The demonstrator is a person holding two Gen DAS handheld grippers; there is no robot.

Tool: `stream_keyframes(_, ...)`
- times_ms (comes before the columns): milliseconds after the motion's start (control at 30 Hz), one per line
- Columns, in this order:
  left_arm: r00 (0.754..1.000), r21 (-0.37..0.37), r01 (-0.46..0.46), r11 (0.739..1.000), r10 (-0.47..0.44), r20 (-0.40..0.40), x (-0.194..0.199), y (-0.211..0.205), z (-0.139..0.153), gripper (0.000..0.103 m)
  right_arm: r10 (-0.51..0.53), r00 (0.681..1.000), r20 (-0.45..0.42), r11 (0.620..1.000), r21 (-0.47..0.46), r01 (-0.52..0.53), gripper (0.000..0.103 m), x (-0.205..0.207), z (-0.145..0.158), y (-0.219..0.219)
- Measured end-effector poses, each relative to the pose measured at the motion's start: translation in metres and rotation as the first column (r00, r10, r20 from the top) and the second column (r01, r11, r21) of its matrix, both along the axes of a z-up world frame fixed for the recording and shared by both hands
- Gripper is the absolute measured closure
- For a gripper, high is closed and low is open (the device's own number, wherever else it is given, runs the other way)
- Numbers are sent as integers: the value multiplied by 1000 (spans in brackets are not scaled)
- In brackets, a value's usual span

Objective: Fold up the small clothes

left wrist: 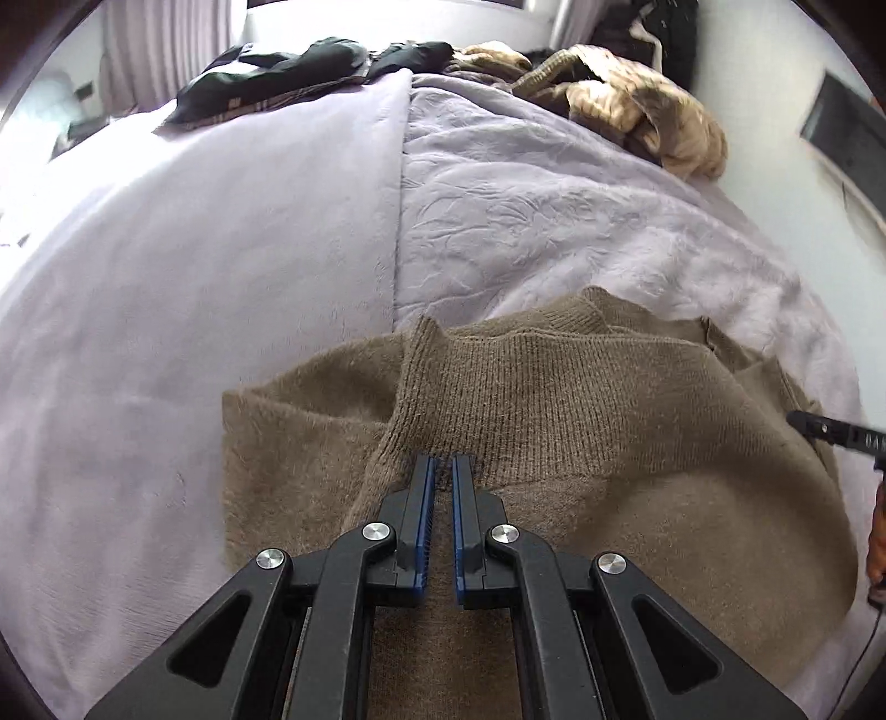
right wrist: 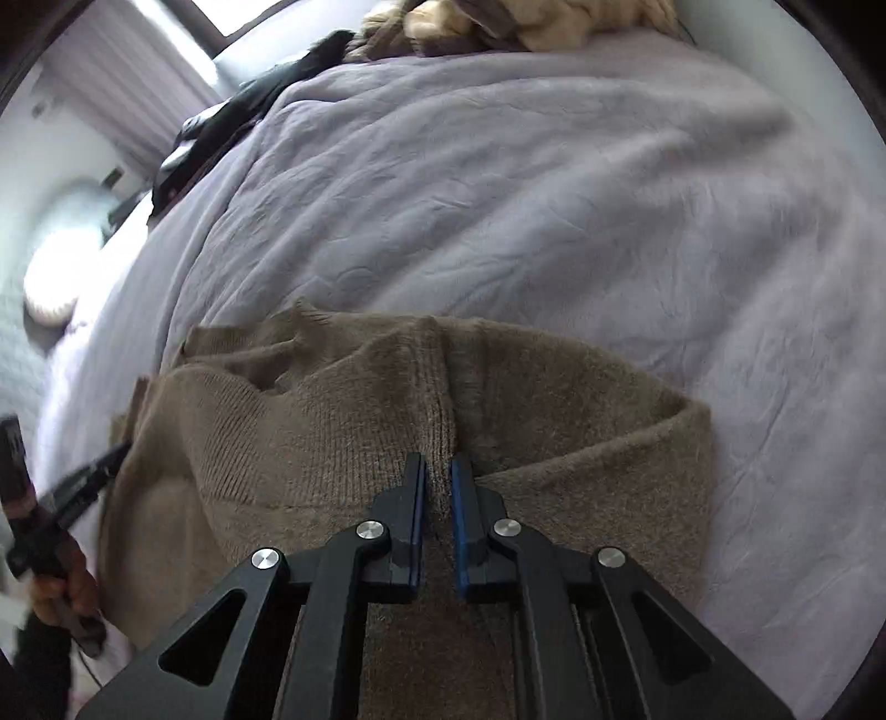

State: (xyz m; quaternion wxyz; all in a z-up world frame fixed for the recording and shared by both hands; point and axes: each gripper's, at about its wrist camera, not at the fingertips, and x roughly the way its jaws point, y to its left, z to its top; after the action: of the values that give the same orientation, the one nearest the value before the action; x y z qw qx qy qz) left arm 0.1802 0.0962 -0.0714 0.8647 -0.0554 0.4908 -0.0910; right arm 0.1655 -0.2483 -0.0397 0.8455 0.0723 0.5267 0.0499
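A brown knitted sweater (left wrist: 581, 399) lies bunched on the lilac bedspread (left wrist: 221, 277). In the left wrist view, my left gripper (left wrist: 443, 465) is shut on a ribbed fold of it, with fabric pinched between the blue pads. The right wrist view shows the same sweater (right wrist: 554, 399), with my right gripper (right wrist: 437, 468) shut on another ribbed fold. The right gripper's black tip (left wrist: 830, 429) pokes in at the right edge of the left view. At the left edge of the right view, a hand (right wrist: 61, 592) holds the left gripper (right wrist: 83, 482).
The bedspread (right wrist: 554, 194) stretches far beyond the sweater. At the bed's far end lie a black garment (left wrist: 288, 72) and a heap of cream and tan fuzzy clothes (left wrist: 637, 105). A pale curtain (left wrist: 166, 50) hangs behind the bed.
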Motion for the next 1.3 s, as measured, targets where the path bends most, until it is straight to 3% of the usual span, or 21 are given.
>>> stream_keyframes(67,1000,3,0,1000,0,20,-2,2,-2,97,-5,996,84,994,-110,14,93,-7,14,3)
stream_keyframes(133,1000,29,5,1000,-6,25,-2,-2,-4,97,-52,993,103,986,-155,68,94,-2,13,-6)
stream_keyframes(200,1000,74,9,997,-11,28,0,-8,-5,97,-95,995,27,988,-120,98,94,11,-4,-18)
stream_keyframes(267,999,105,14,994,-17,31,-1,-12,-2,97,-146,989,-19,989,-15,145,94,12,-18,-32)
stream_keyframes(433,998,4,-16,1000,15,56,-7,8,23,97,-281,960,21,952,130,276,90,-22,4,-54)
stream_keyframes(533,996,-35,-12,999,15,93,-8,12,35,97,-242,965,100,956,194,219,87,-44,24,-40)
stream_keyframes(600,996,-36,-20,999,23,84,-5,8,29,97,-209,971,117,962,204,182,87,-51,24,-26)
stream_keyframes(700,998,8,-54,999,54,14,4,6,-6,97,-197,979,55,972,141,188,87,-48,-7,-10)
stream_keyframes(733,998,-16,-56,998,56,13,4,11,-17,97,-202,978,54,971,137,194,87,-52,-22,-12)
stream_keyframes(833,998,-75,-52,996,54,24,-1,24,-15,97,-220,969,108,965,173,200,89,-59,-27,-24)
stream_keyframes(900,998,-56,-50,997,52,31,-3,30,-7,97,-223,970,95,961,186,203,89,-59,-25,-28)
stream_keyframes(933,997,-8,-69,998,69,41,-5,33,-1,97,-228,970,81,961,177,211,89,-60,-21,-29)
stream_keyframes(967,994,57,-101,993,98,52,-9,39,5,97,-236,969,73,959,177,220,87,-62,-17,-30)
stream_keyframes(1000,993,59,-109,992,106,56,-14,47,10,97,-246,967,65,956,179,231,86,-65,-14,-30)
stream_keyframes(1067,994,-37,-101,994,103,49,-29,64,21,97,-255,966,31,944,222,242,73,-77,-7,-30)
stream_keyframes(1133,995,-75,-89,993,93,43,-51,73,31,97,-231,973,2,931,291,220,42,-96,0,-27)
stream_keyframes(1300,998,-120,1,993,7,68,-106,56,43,97,-164,986,5,939,307,155,41,-134,11,5)
